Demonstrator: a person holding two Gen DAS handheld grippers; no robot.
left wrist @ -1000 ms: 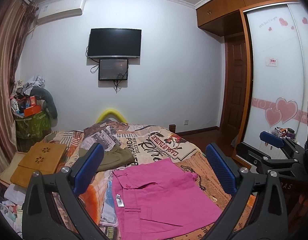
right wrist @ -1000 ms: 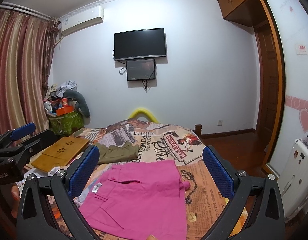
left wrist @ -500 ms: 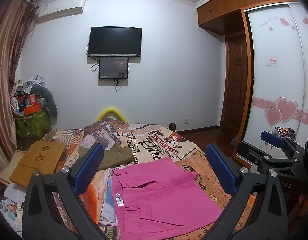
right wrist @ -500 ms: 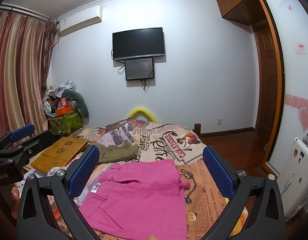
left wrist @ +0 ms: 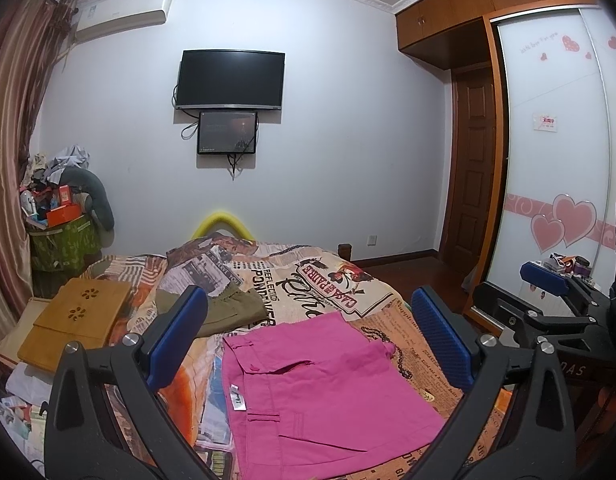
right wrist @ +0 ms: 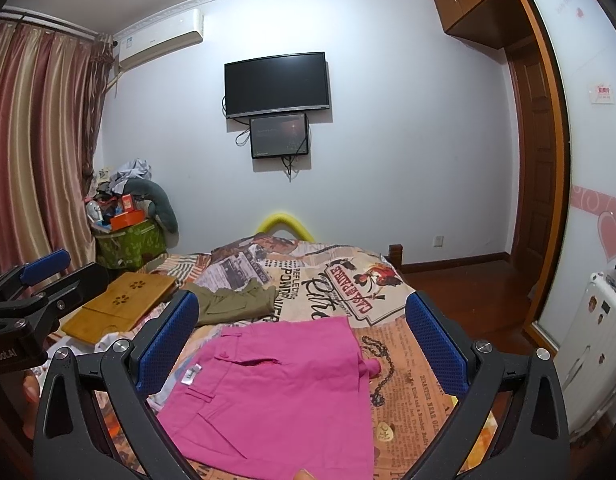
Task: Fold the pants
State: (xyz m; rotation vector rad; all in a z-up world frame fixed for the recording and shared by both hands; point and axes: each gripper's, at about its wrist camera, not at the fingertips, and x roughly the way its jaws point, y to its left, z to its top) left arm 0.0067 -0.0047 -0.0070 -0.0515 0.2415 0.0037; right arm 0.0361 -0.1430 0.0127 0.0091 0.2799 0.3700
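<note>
The pink pants [left wrist: 316, 396] lie folded flat on the printed bedspread, also in the right wrist view [right wrist: 276, 392]. My left gripper [left wrist: 308, 336] is open and empty, held above the pants' near part. My right gripper [right wrist: 304, 336] is open and empty, above the pants too. The right gripper shows at the right edge of the left wrist view [left wrist: 548, 292]; the left gripper shows at the left edge of the right wrist view [right wrist: 32, 276].
Folded olive pants [left wrist: 232, 312] lie farther back on the bed [left wrist: 328, 276]. A wooden lap tray [left wrist: 76, 324] sits at the bed's left. A green bin [right wrist: 128, 244] piled with clutter stands by the curtain. A wardrobe [left wrist: 556, 160] is at right.
Both views have tilted up very slightly. The pants and both grippers' openings are unchanged.
</note>
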